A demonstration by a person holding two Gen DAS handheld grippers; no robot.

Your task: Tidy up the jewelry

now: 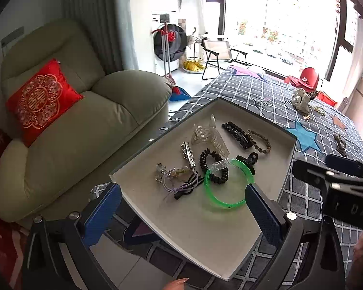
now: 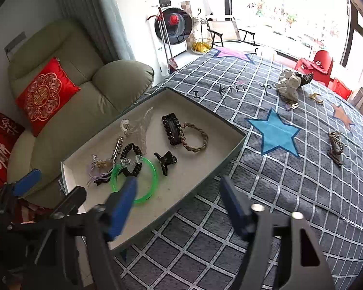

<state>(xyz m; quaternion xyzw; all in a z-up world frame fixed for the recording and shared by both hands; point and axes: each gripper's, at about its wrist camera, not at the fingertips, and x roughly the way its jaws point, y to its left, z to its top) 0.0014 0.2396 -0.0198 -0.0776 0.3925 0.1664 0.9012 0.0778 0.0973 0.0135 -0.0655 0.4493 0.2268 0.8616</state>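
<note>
The left gripper (image 1: 181, 207) is spread wide and holds nothing, one finger over the green bangle (image 1: 226, 183) (touching or not, I cannot tell). The right gripper (image 2: 181, 205) gapes empty. Hair clips and ties lie in the tray (image 1: 205, 241) on the checked bedspread (image 2: 290, 181).

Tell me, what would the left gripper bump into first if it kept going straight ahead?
Probably the green bangle. The left gripper is open over the tray, and the bangle lies just ahead, close to its right finger. The black coil hair tie comes right behind. Depth is hard to judge, so it may touch the tray floor first.
</note>
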